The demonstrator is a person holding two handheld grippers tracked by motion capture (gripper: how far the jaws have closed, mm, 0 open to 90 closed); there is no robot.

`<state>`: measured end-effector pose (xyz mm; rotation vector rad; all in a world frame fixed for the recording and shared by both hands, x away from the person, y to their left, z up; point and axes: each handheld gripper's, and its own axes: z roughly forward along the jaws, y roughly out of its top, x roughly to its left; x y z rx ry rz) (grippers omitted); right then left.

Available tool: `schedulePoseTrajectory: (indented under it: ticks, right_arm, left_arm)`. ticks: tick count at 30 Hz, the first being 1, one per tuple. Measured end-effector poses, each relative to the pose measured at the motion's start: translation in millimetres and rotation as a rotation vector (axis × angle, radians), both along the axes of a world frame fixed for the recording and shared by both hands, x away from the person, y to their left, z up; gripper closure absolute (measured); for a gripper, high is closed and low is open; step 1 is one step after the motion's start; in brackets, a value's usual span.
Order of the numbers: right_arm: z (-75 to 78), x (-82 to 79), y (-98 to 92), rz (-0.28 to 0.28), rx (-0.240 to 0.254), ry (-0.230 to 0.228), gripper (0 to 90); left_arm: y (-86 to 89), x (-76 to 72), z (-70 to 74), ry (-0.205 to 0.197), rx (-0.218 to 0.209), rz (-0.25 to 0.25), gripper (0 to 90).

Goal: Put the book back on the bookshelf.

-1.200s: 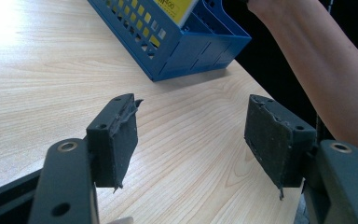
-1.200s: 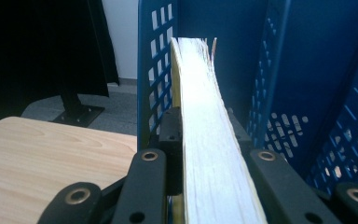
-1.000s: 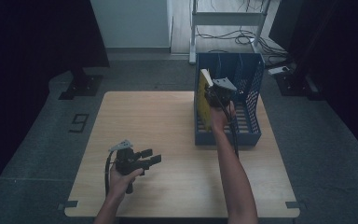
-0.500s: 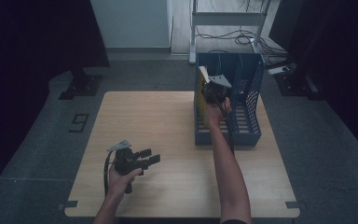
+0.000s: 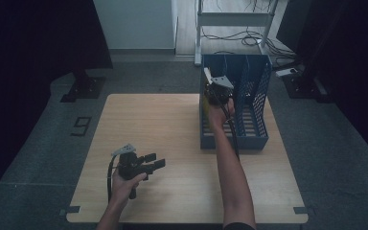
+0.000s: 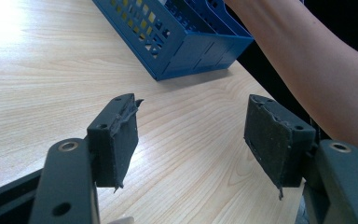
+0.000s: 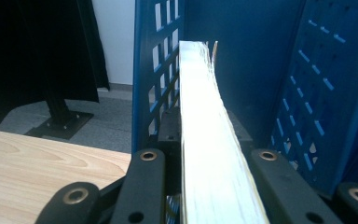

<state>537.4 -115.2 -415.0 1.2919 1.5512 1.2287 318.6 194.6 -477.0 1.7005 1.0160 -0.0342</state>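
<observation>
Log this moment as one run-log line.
right hand-held gripper: shut on book, in leftmost slot of blue file rack | left hand-held gripper: open, empty, over table

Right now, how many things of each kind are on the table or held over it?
Blue file rack: 1
Book, in the rack and clamped by the right gripper: 1
Grippers, counting the left gripper: 2
Total: 4

We saw a pale wooden tabletop [image 5: 172, 124] on grey floor [image 5: 43, 143]; a white metal rack [image 5: 235, 19] stood behind, cables [image 5: 230, 38] beneath it.
</observation>
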Motion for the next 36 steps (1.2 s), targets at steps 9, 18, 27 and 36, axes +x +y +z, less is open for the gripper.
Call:
schedulePoseTrajectory:
  ticks: [9,18,27,36]
  right_arm:
    - [2.3,-14.1,-6.5,0.055,-0.010,-0.048,63.8]
    - [-3.0,-22.5,-11.3,0.082,-0.039,-0.025,56.1]
    - [-4.6,-28.5,-10.2,0.091,-0.035,-0.033,51.5]
    - [0.0,-38.8,-12.7,0.118,-0.023,-0.042,44.7]
  left_arm:
    - [-5.2,-0.8,-0.7,0.001,0.009,-0.011,34.6]
    - [-6.8,-0.8,-1.6,0.000,0.021,-0.018,34.5]
    - [-4.9,0.1,-1.8,0.005,0.018,-0.018,34.3]
    - [-4.0,-0.8,0.1,0.014,-0.012,-0.033,34.1]
